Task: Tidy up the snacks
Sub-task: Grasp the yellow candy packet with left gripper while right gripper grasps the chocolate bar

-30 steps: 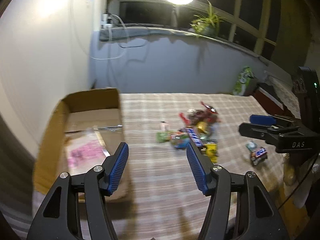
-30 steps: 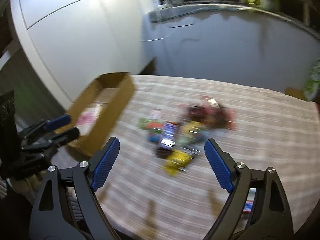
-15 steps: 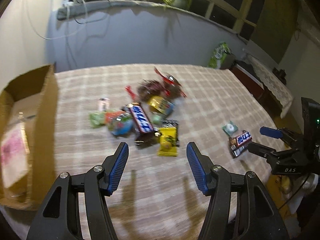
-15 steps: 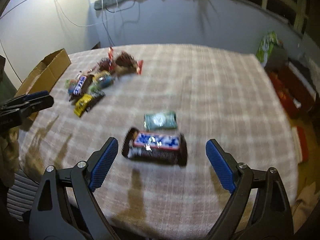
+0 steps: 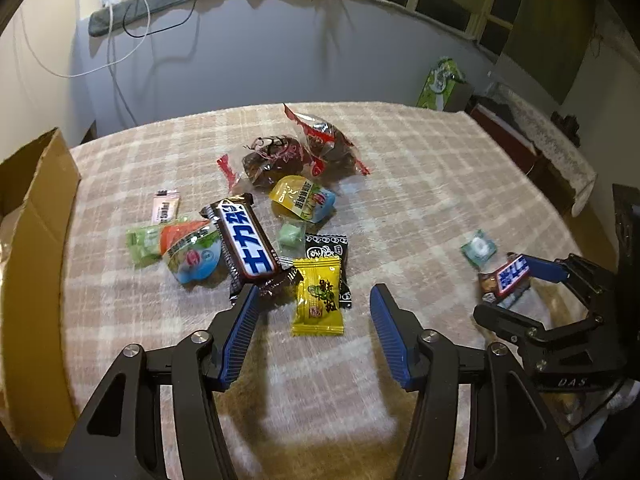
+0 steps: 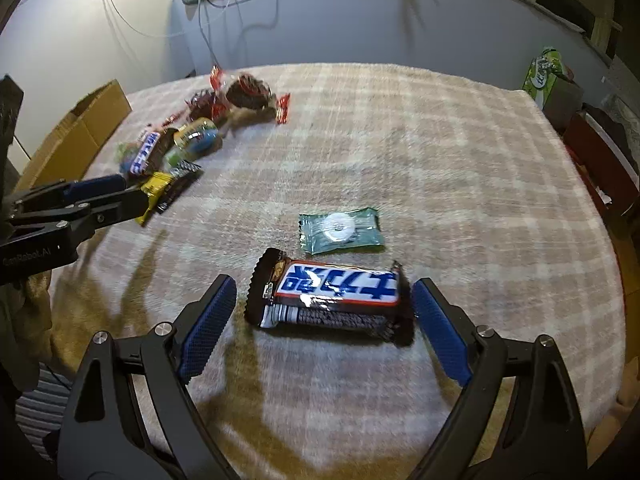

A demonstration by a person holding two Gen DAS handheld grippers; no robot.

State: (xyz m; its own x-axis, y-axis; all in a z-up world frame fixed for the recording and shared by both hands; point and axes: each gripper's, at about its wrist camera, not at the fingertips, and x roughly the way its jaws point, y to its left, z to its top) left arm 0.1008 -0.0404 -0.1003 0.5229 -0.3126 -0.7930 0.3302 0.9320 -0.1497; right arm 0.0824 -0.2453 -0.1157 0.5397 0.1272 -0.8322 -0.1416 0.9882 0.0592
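A pile of wrapped snacks lies on the checked tablecloth (image 5: 420, 184). In it are a blue-and-brown chocolate bar (image 5: 246, 240), jelly cups and dark red-ended packets (image 5: 296, 152). My left gripper (image 5: 314, 300) hovers low over the pile's near edge. Its jaws are closing, and a yellow candy packet (image 5: 318, 300) lies between them untouched. My right gripper (image 6: 324, 292) is open and straddles a second chocolate bar (image 6: 332, 292) without touching it. A green mint packet (image 6: 340, 230) lies just beyond that bar. A cardboard box (image 5: 36, 200) stands at the table's left end.
A green carton (image 5: 440, 80) stands on furniture past the table's far right corner. White cables hang on the wall behind (image 5: 128, 40). The table edge runs close to both grippers. In the right wrist view the left gripper (image 6: 120, 196) shows at the left.
Both grippers sank toward the table. The left view swung from the box to the snack pile and its jaws narrowed. The right gripper came down over the lone chocolate bar.
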